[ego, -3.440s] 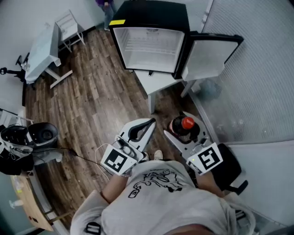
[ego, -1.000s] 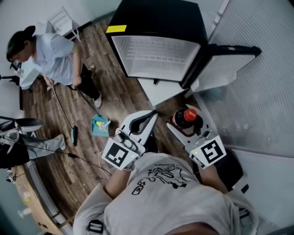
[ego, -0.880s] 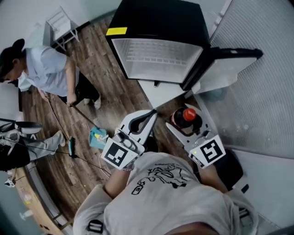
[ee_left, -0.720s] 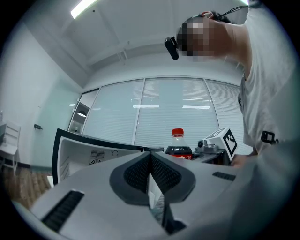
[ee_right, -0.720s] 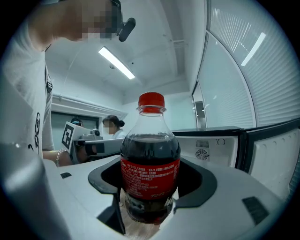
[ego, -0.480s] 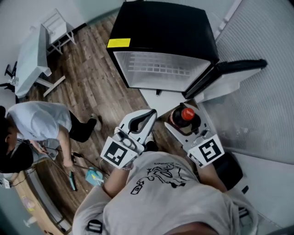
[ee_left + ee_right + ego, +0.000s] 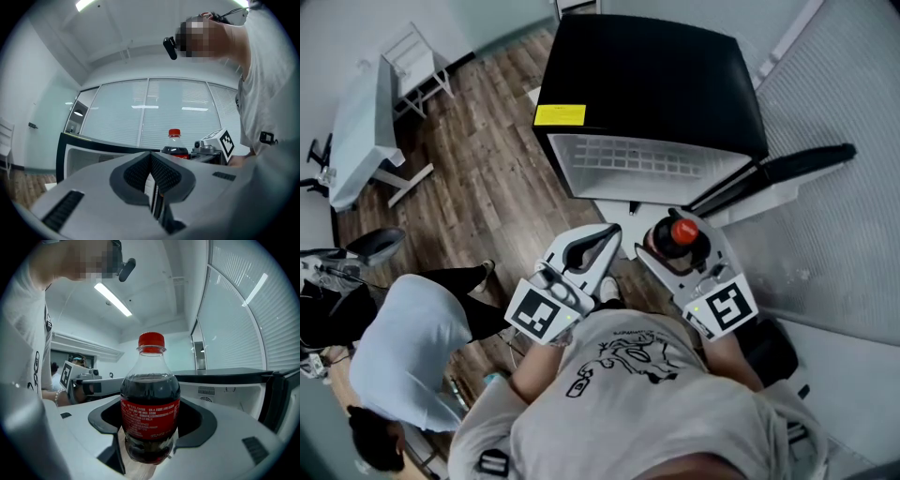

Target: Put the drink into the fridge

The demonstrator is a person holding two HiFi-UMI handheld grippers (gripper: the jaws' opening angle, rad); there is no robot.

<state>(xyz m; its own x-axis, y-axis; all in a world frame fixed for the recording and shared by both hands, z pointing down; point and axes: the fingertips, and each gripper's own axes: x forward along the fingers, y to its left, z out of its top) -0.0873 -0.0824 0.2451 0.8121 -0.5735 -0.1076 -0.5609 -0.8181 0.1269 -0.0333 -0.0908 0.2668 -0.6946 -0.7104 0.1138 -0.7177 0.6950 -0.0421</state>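
Observation:
A cola bottle [image 7: 680, 234] with a red cap and red label stands upright between the jaws of my right gripper [image 7: 676, 247], which is shut on it. In the right gripper view the bottle [image 7: 150, 411] fills the middle, with both dark pads against its sides. The black fridge [image 7: 652, 70] stands just ahead with its white inside [image 7: 645, 171] showing and its door [image 7: 787, 173] swung open to the right. My left gripper [image 7: 607, 237] hangs beside the right one, shut and holding nothing; its ribbed pads [image 7: 158, 172] meet. From the left gripper view the bottle [image 7: 174, 142] shows to the right.
A person in a light blue shirt [image 7: 403, 342] bends over at the lower left on the wooden floor. A white table [image 7: 358, 122] and a white rack [image 7: 414, 61] stand at the far left. A glass partition with blinds [image 7: 848, 89] runs along the right.
The fridge has come closer and now sits right before both grippers. The other person has moved from the upper left to the lower left. The grip on the bottle is unchanged.

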